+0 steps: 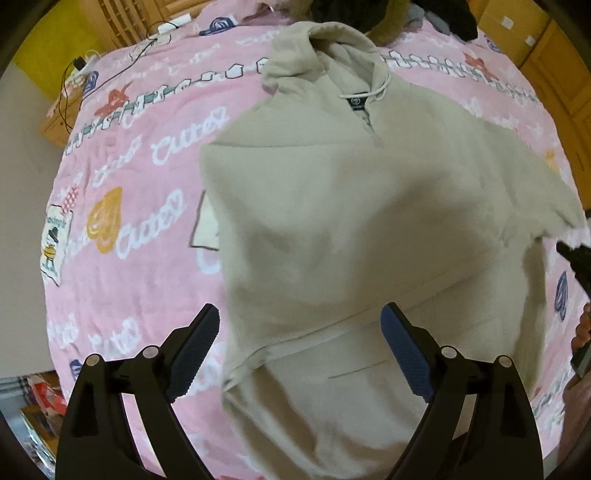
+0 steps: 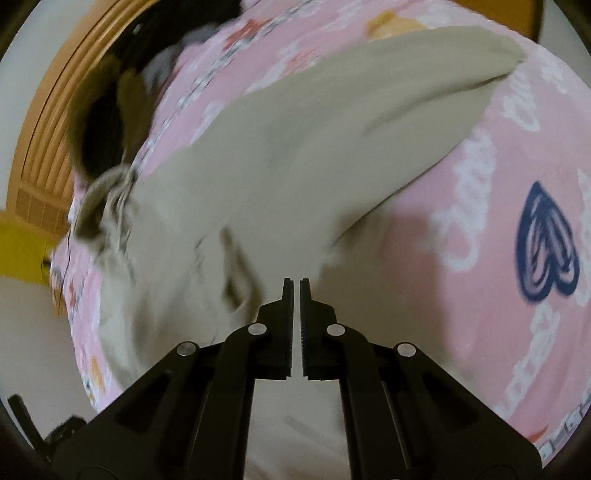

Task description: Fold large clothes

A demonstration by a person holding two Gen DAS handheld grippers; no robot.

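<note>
A beige hoodie (image 1: pixel 351 221) lies spread on a pink printed bedspread (image 1: pixel 129 166), hood (image 1: pixel 325 48) at the far end and one sleeve (image 1: pixel 535 199) stretched out to the right. Its lower part is folded up over the body. My left gripper (image 1: pixel 300 310) hangs over the hoodie's lower left edge, pointing down, jaws wide open and nothing between them. In the right wrist view the hoodie (image 2: pixel 295 166) is blurred, its sleeve (image 2: pixel 443 62) running to the upper right. My right gripper (image 2: pixel 296 282) is shut above the cloth, with no fabric seen between its pads.
Dark clothes (image 1: pixel 443 14) are piled at the far end of the bed. A wooden bed frame (image 2: pixel 48 110) curves along the left of the right wrist view. Cables and a charger (image 1: pixel 77 64) lie at the far left corner. Clutter (image 1: pixel 40 398) sits on the floor lower left.
</note>
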